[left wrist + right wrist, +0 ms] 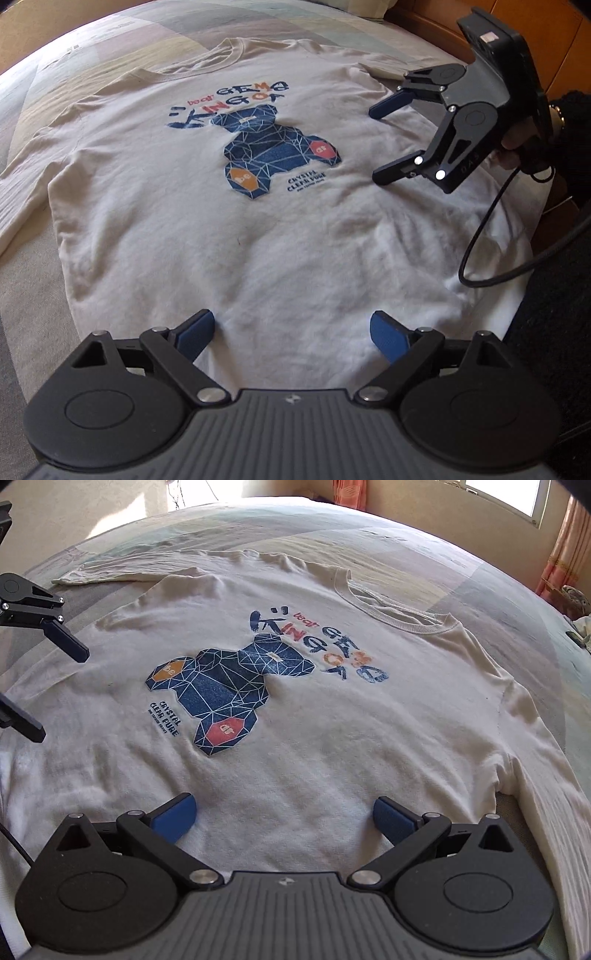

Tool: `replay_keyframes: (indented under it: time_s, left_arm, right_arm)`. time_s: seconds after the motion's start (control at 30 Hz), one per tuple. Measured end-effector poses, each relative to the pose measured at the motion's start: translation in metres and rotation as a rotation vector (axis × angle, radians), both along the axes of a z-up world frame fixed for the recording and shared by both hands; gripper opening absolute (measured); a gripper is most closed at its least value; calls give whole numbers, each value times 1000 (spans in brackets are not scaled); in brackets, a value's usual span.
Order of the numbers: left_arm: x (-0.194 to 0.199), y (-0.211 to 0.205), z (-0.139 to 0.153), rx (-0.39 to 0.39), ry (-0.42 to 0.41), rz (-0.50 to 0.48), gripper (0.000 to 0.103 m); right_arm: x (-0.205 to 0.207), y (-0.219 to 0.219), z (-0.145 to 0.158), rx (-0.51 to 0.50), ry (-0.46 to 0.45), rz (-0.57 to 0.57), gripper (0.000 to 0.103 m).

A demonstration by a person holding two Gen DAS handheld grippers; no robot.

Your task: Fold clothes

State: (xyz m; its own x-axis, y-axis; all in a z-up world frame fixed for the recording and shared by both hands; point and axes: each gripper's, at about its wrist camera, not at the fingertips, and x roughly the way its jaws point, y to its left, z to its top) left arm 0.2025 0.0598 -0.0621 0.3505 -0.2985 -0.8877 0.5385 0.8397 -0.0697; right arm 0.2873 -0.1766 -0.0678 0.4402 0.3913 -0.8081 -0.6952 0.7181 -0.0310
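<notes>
In the left wrist view, the left tongs (291, 332) stood spread above the white shirt (258, 229) lying flat on the bed (29, 295). In the right wrist view, the right tongs (284, 818) gaped empty over it.

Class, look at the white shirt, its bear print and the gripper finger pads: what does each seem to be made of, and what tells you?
Shirt: soft matte knit, probably cotton; it wrinkles, and its collar is ribbed.
Bear print: a thin flat ink layer, speckled and worn-looking.
Finger pads of the left hand-held gripper: blue, finely textured, likely rubber or plastic.
</notes>
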Motion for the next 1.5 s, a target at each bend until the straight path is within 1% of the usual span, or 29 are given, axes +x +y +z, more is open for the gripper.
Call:
replay_keyframes:
  time_s: [0.07,0.1,0.17,0.23,0.3,0.33,0.4,0.47,0.53,0.63,0.67,0.7,0.77,0.87,0.97,1.07,1.1,1.2,1.3,1.37,1.43,1.5]
  left_arm:
    - [-14,2,-2,54,-37,3,93]
    - [-16,5,0,69,-25,27,94]
    - [-16,10,4,89,1,93,94]
    - [-16,11,12,106,-22,132,93]
    - [-15,10,16,107,-39,151,93]
    - [-14,7,13,116,-35,149,93]
    - [-14,1,7,133,-26,146,93]
    - [-15,-2,-1,139,-15,159,96]
    - [-14,3,-3,97,-8,207,96]
    - [-15,4,-3,99,-8,227,97]
    - [-16,3,-3,104,-8,228,97]
    - [-16,4,-3,105,-7,228,97]
    - [-17,6,-3,100,-6,229,97]
    - [-14,7,-1,97,0,221,97]
    - [-4,0,12,70,-50,187,96]
    - [16,-7,21,11,-87,164,96]
    - [23,-11,20,3,-91,153,96]
    - [33,-19,12,21,-75,110,96]
    - [33,-17,-3,46,-21,125,96]
    - [29,-10,-3,10,-21,157,96]
    - [26,-6,0,19,-7,171,96]
    - [24,-4,4,49,-13,168,96]
  right_arm:
    - [-2,-4,0,7,-7,20,103]
    - [-3,-6,0,9,-10,29,103]
    - [-4,-10,0,13,-14,45,103]
    - [-5,-14,0,15,-12,57,103]
    - [-6,-15,3,23,5,69,103]
    - [-6,-15,5,29,16,80,103]
    - [-12,-10,13,84,40,156,103]
    - [-21,1,19,138,51,240,103]
    - [-32,17,21,171,59,338,103]
    - [-47,41,12,164,44,455,103]
    - [-52,49,6,135,49,485,103]
    - [-57,53,1,96,32,505,103]
    - [-66,45,-2,57,-27,543,103]
    - [-62,15,0,57,38,499,103]
    - [-60,-10,6,22,32,443,103]
    - [-49,-15,11,39,29,358,103]
    - [-46,-17,12,45,28,329,103]
    - [-38,-10,3,43,48,262,103]
    - [-39,-9,2,37,45,248,103]
    - [-39,-8,2,34,43,240,103]
    - [-40,-8,1,31,40,231,103]
    - [-40,-7,1,27,38,223,103]
